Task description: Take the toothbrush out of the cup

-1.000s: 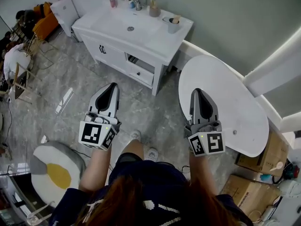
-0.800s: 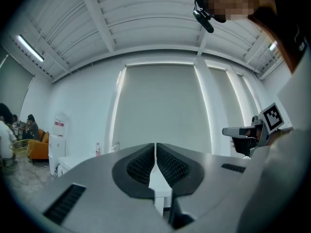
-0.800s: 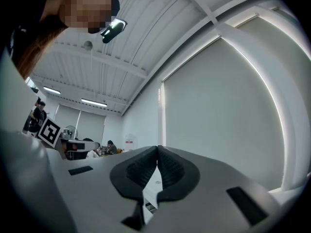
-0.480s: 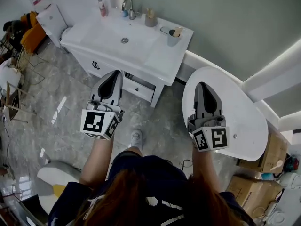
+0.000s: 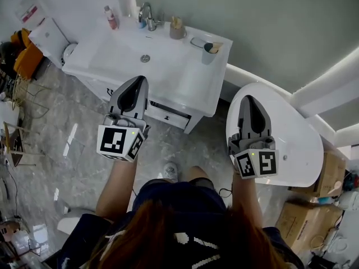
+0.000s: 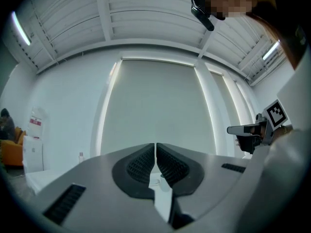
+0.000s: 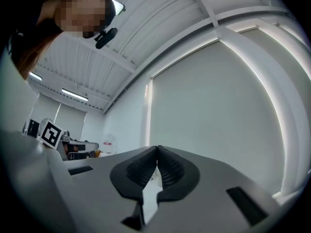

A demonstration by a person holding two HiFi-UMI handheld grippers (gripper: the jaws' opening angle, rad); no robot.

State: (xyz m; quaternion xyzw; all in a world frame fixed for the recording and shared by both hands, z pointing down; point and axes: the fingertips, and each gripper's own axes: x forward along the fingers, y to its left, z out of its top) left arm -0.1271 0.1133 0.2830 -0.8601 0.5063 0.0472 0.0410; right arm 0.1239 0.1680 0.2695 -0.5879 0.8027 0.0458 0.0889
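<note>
In the head view, a white vanity worktop point(image 5: 185, 80) with a sunken basin stands against the grey wall. The small grey cup point(image 5: 207, 54) stands near the worktop's rear right corner, and the tan-tipped toothbrush point(image 5: 213, 47) sticks out of its mouth. A chrome tap point(image 5: 147, 14) rises at the rear edge, with a pink bottle point(image 5: 110, 17) toward the rear left corner. The left tool point(image 5: 138, 79) is held over the worktop's front edge, well apart from the cup. The right tool point(image 5: 250, 98) is held over a white oval table point(image 5: 291, 144) just right of the vanity. In the left gripper view, the left tool point(image 6: 155, 152) has its ribbed dark pads point(image 6: 138, 163) pressed together with nothing between them, and the right tool point(image 6: 250, 130) shows at the far right. In the right gripper view, the right tool point(image 7: 157, 160) is likewise closed tight on nothing, with the left tool's marker cube point(image 7: 50, 133) at the far left.
</note>
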